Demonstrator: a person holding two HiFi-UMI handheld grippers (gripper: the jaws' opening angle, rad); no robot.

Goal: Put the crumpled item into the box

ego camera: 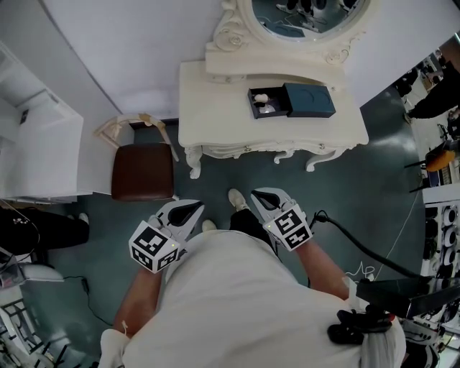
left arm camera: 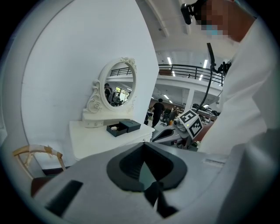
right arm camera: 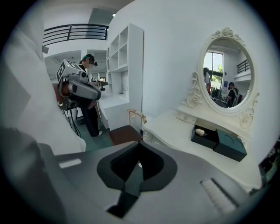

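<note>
A dark box [ego camera: 264, 103] lies open on the white dressing table [ego camera: 215, 108], its teal lid [ego camera: 309, 100] beside it on the right. A small pale crumpled item [ego camera: 262, 98] lies inside the box, also seen in the right gripper view as the crumpled item [right arm camera: 200, 131] in the box [right arm camera: 205, 138]. My left gripper [ego camera: 192, 208] and right gripper [ego camera: 257, 195] hover close to my body, well short of the table. Both are shut with nothing between their jaws. The left gripper view shows its jaws [left arm camera: 151, 189] meeting, with the box [left arm camera: 117, 128] far off.
A chair with a brown seat [ego camera: 142, 171] stands left of the table. An oval mirror [ego camera: 302, 18] rises at the table's back. White shelving [ego camera: 36, 136] fills the left side. A black cable [ego camera: 359, 248] runs over the floor at right. A person in black [right arm camera: 89, 109] stands nearby.
</note>
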